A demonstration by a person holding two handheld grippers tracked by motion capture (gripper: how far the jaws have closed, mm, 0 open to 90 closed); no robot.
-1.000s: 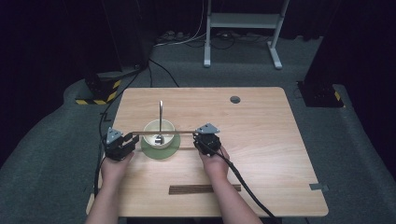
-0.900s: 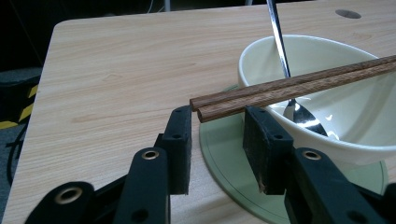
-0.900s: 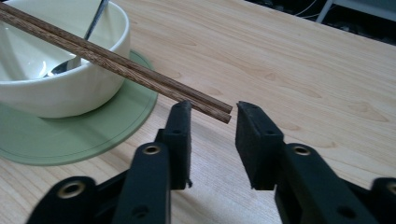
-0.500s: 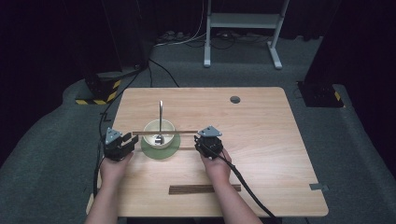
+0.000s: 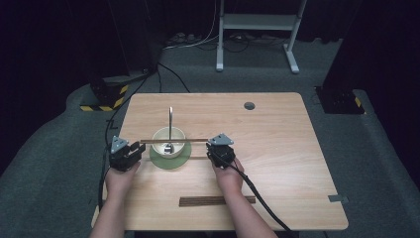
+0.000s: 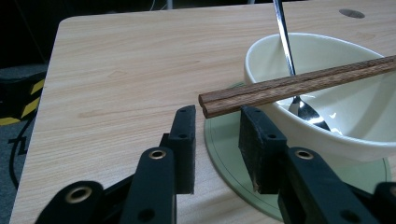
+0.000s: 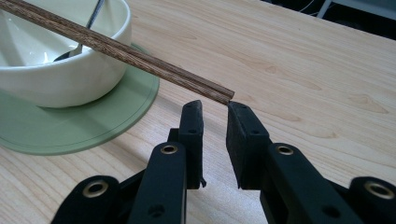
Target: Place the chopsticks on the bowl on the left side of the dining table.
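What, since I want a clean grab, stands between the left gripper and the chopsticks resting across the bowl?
Nothing visible does. The chopsticks lie across the bowl rim, their near end right at the tips of the left gripper. Its jaws have just been closing, and the pads do not press the wood yet.

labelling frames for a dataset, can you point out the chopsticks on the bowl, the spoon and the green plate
chopsticks (image 6: 289,87): left gripper view, middle of the pair lying across the bowl rim
spoon (image 6: 306,112): left gripper view, its shiny scoop inside the bowl
green plate (image 7: 70,128): right gripper view, bare rim beside the bowl
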